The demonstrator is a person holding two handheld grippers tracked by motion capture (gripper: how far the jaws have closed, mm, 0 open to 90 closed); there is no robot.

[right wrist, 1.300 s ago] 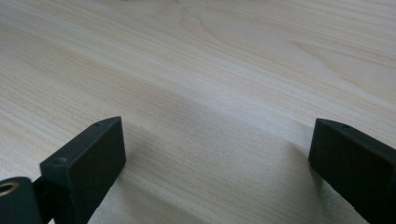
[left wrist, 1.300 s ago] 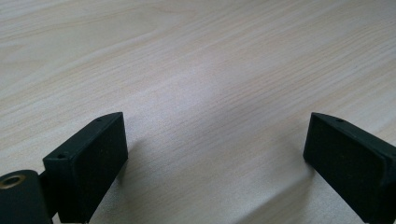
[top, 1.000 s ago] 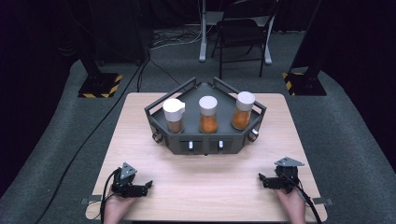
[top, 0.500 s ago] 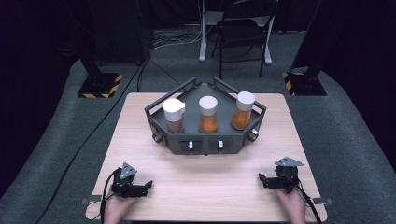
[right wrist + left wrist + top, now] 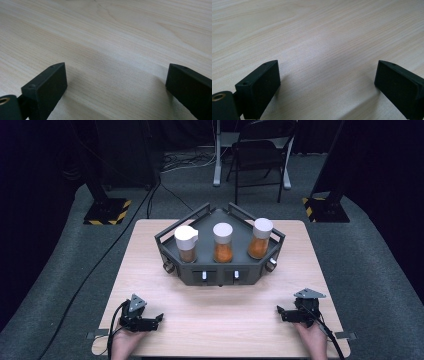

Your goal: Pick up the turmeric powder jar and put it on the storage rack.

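Both grippers rested at the near table edge, jaws wide open and empty.
The left gripper [image 5: 159,318] and right gripper [image 5: 279,311] are laid on the table [image 5: 220,315], well apart from the rack [image 5: 220,272] where 3 jars [image 5: 223,243] are kept upright, probably awaiting pickup.

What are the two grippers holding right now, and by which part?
Nothing. The left gripper and the right gripper both have their jaws wide apart over bare table, well short of the three jars in the rack.

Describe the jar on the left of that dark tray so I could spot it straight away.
On the wooden table stands a dark angular tray holding three jars in a row. The left jar holds brownish powder, while its neighbours' contents are bright orange, and its white lid alone has a small spout.
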